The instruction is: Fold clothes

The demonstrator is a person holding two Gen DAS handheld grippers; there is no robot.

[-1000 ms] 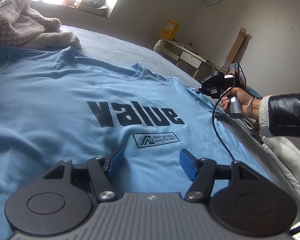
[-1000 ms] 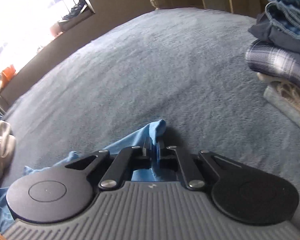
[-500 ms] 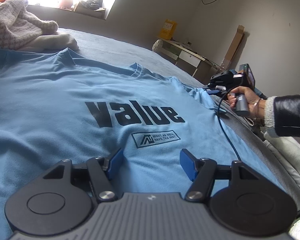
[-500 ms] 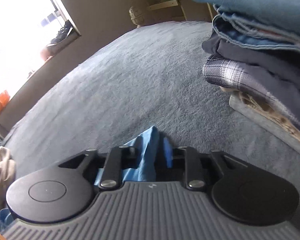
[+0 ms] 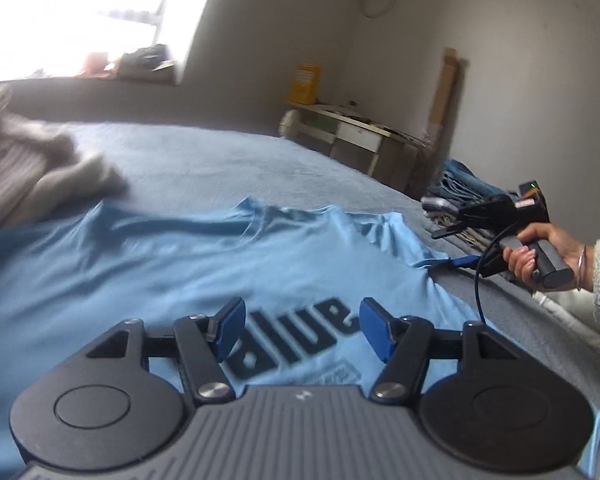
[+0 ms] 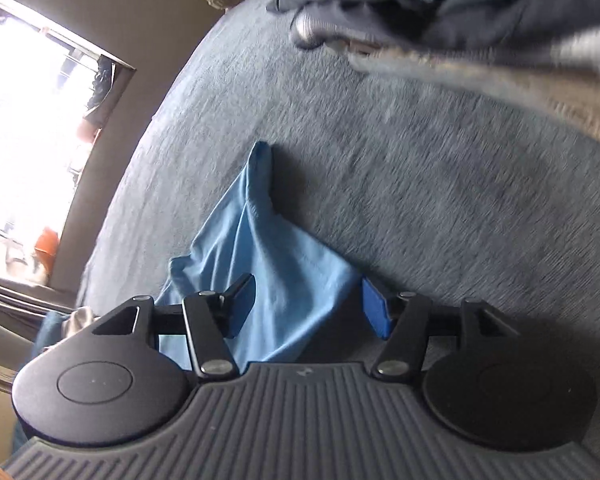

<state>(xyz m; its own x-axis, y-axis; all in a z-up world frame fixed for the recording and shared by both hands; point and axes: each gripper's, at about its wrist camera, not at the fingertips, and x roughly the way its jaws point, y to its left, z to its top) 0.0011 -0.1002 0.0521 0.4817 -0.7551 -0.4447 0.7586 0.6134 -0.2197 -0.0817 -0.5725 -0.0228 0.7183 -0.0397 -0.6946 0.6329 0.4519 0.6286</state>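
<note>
Your light blue cotton T-shirt with black block lettering (image 5: 180, 264) lies spread front-up across the grey-blue fleece bed cover (image 5: 204, 160), its collar toward the far edge of the bed and its right sleeve (image 6: 260, 248) bunched up near the right edge. Your left gripper (image 5: 300, 326) hovers over the printed chest, its blue-padded fingers (image 5: 230, 326) spread wide and grasping nothing. Your right gripper (image 6: 308, 308) has its fingers released too: the sleeve cloth lies loosely between the parted blue pads (image 6: 374, 312), and neither pad presses on it. From the left wrist view you can see your right hand (image 5: 540, 252) wrapped around the black handle, with the tool held just past the sleeve tip, near the bed's right edge. A stack of folded dark and denim clothes (image 6: 440, 4) sits at the far right corner of the bed, well apart from the shirt. A crumpled beige knitted garment (image 5: 24, 172) rests at the far left, just beside the shirt's left shoulder.
</note>
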